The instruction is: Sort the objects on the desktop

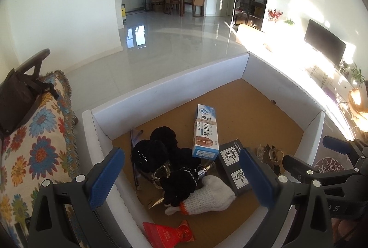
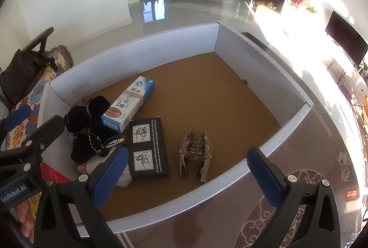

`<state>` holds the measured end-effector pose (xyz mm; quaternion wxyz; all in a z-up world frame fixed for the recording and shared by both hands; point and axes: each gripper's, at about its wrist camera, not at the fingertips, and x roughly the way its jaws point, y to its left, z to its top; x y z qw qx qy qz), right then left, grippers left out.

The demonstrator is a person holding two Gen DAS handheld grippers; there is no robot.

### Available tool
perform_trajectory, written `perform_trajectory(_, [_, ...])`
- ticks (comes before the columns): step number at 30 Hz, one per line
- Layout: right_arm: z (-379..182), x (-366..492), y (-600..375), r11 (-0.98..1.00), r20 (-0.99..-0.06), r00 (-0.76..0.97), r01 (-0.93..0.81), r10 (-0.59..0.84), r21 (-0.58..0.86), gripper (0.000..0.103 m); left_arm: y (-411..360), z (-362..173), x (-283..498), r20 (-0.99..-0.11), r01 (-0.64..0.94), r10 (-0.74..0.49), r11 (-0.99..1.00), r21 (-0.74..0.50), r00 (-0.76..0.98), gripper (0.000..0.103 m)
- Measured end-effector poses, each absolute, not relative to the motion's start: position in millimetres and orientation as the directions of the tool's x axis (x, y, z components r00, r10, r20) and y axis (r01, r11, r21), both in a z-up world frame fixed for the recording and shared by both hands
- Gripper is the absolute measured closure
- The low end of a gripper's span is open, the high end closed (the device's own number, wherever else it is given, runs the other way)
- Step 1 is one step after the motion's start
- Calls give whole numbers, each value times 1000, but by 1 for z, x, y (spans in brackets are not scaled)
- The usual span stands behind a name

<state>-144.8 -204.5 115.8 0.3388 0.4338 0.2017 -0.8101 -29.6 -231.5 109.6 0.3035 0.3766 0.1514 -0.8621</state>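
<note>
A white-walled tray with a brown floor holds the objects. In the left wrist view I see a blue and white ointment box, black hair scrunchies, a white knit glove, a black box and a red packet. My left gripper is open above them. In the right wrist view the black box, a sparkly gold hair claw and the ointment box lie below my open, empty right gripper.
A floral cushion and a black bag lie left of the tray. The tray rests on a dark patterned table. A TV stands at the right.
</note>
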Motion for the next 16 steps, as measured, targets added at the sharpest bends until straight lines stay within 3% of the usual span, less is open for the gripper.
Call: perform_trajectory(16, [114, -146, -209, -673, -844, -407, 735, -349, -76, 0, -234, 109, -23, -754, 674, -382, -730, -109, -535, 0])
